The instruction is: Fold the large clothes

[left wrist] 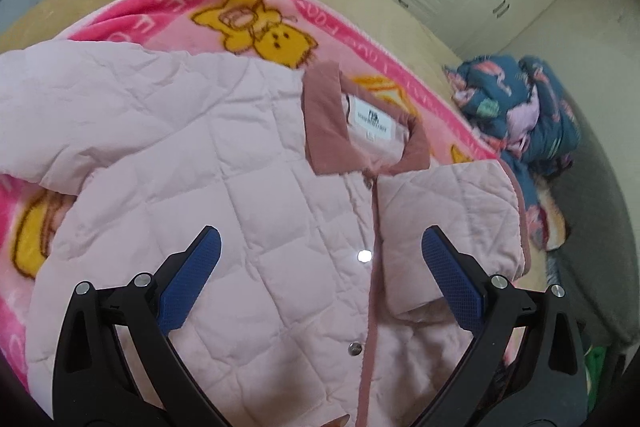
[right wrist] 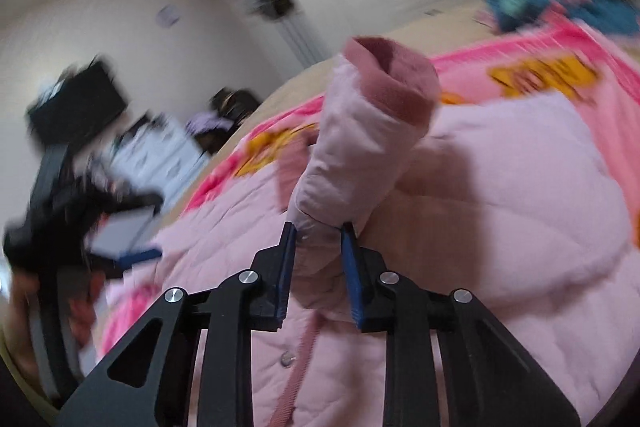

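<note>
My right gripper [right wrist: 318, 231] is pinched on one sleeve [right wrist: 360, 147] of the pale pink quilted jacket [left wrist: 224, 211], its blue pads squeezing the padded cloth so the dusty-rose cuff [right wrist: 394, 75] stands up above them. My left gripper [left wrist: 320, 247] is spread wide over the jacket's front, nothing between its blue pads [left wrist: 192, 283]; whether they brush the fabric I cannot tell. The jacket lies face up on a bright pink fleece blanket with yellow cartoon animals [left wrist: 256, 23], collar [left wrist: 360, 123] toward the far edge. I count one jacket, two metal snaps [left wrist: 355, 349] in the left view, and one crumpled dark teal patterned garment [left wrist: 520, 107] beside the blanket.
</note>
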Motion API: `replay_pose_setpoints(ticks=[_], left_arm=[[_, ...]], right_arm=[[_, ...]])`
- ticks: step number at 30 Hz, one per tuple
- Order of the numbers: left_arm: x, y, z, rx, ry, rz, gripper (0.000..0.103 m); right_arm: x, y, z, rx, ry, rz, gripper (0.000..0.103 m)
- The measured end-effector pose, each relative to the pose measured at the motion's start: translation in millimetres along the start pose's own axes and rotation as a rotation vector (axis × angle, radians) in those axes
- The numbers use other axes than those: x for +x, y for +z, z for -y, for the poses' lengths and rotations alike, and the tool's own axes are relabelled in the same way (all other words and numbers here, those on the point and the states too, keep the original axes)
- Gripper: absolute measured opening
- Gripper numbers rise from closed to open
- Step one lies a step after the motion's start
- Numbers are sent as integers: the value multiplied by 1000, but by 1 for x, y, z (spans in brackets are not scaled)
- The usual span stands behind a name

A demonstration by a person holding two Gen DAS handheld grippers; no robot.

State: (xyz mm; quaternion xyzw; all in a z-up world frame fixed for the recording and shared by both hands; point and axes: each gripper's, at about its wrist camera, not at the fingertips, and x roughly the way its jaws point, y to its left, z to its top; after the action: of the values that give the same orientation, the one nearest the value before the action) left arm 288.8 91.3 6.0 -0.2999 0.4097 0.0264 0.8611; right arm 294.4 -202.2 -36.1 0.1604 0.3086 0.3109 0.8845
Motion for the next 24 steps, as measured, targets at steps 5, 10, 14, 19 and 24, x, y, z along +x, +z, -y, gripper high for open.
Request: replay_pose_setpoints(ticks=[5, 10, 14, 19, 24], left_arm=[[-15, 6, -14, -48, -34, 34, 94], [-11, 6, -28, -85, -44, 17, 94], [5, -4, -37, -108, -40, -24, 94], [35, -11, -43, -113, -20, -89, 94], [64, -21, -44, -78, 40, -124, 94]], right_arm=[[27, -13, -31, -112, 24, -105, 22], [36, -16, -36, -108, 39, -176, 27], [34, -12, -26, -53, 41, -194, 43], [12, 7, -10, -44, -31, -154, 50], [-14, 27, 14, -48, -151, -89, 57]])
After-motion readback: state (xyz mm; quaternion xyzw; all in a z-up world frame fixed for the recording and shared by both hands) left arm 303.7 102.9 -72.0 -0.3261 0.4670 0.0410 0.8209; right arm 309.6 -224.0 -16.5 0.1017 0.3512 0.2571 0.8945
